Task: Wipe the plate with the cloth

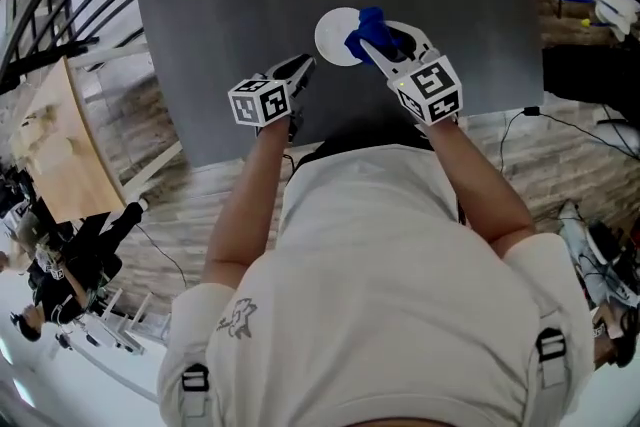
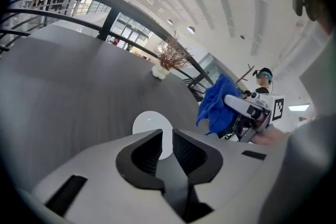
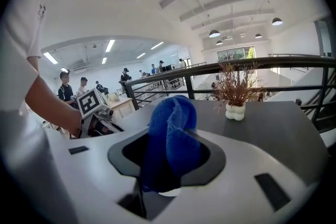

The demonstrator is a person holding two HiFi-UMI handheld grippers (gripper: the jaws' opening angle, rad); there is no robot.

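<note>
"Where's the plate (image 1: 335,35)?"

"On the tabletop (image 1: 220,5), close to its near edge, about midway along. Your right gripper (image 1: 385,50) pinches the blue cloth (image 1: 366,33) above the plate's right side."

"And my left gripper (image 1: 300,68)?"

"Jaws slightly apart, empty, just beside the left rim. Steady the rim with it, then press the cloth flat and wipe in circles."
</note>
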